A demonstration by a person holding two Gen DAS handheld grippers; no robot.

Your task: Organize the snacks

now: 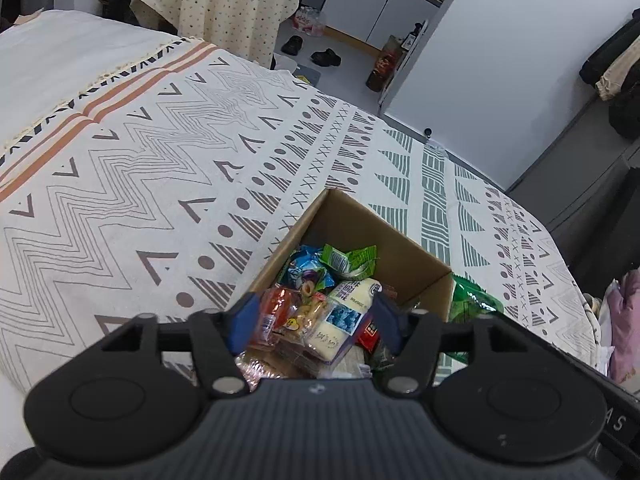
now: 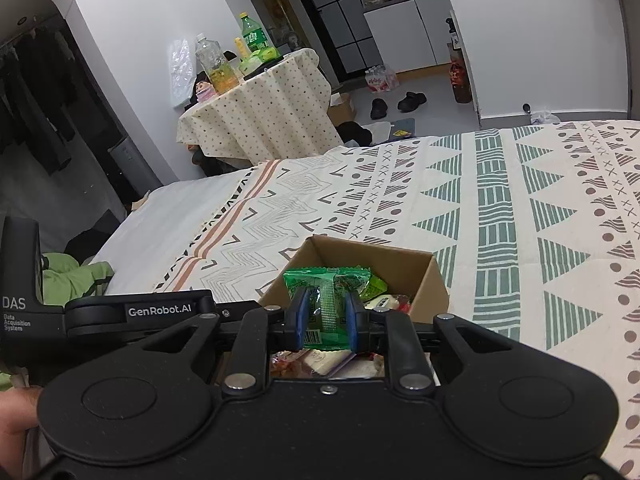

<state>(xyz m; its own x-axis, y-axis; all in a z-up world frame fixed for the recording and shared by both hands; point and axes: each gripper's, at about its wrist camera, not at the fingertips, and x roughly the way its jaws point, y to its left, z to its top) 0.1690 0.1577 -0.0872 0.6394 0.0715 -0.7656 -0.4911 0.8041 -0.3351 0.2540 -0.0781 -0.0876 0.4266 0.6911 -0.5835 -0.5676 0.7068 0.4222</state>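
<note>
Right gripper (image 2: 325, 320), fingers clamped on green packet (image 2: 334, 280), hangs over box (image 2: 434, 292) at 12 o'clock; left gripper (image 1: 314, 322), fingers apart, empty.

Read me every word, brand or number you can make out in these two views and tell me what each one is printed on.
"GenRobot.AI": white print on the left tongs' black arm.
"DAS" above "Data Acquisition System": on the black housing at the left edge of the right wrist view.
"AS": part of a word on the black body at the right edge of the left wrist view.
Snack packets in the cardboard box and the green packet: print and barcode too small to read.
</note>
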